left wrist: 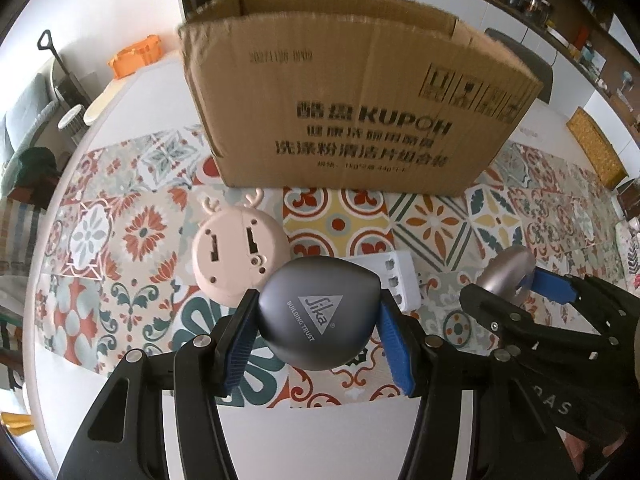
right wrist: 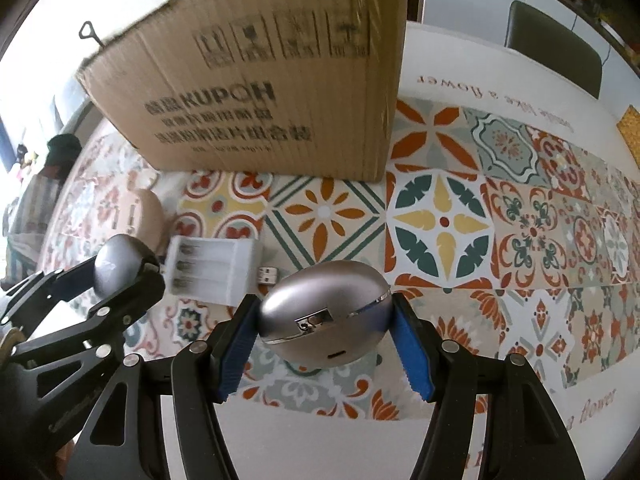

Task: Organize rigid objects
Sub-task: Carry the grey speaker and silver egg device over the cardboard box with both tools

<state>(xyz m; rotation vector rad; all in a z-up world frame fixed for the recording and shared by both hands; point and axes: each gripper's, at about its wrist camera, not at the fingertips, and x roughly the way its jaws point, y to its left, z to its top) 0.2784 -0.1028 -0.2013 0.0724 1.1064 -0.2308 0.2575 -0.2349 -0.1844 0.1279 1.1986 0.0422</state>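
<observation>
My left gripper (left wrist: 318,320) is shut on a dark grey rounded case (left wrist: 316,312) marked "Sika", held above the patterned mat. My right gripper (right wrist: 324,320) is shut on a silver egg-shaped case (right wrist: 324,314) with a metal clasp. The right gripper also shows in the left wrist view (left wrist: 516,280), the left gripper in the right wrist view (right wrist: 124,264). A pink round deer-shaped device (left wrist: 236,256) lies face down on the mat. A white battery charger (right wrist: 212,268) lies beside it. An open cardboard box (left wrist: 352,100) stands behind them.
A patterned tile mat (right wrist: 440,220) covers the white table (right wrist: 320,440). An orange basket (left wrist: 136,56) sits at the far left edge. A woven yellow mat (left wrist: 596,148) lies at the right. A dark chair (right wrist: 556,44) stands behind the table.
</observation>
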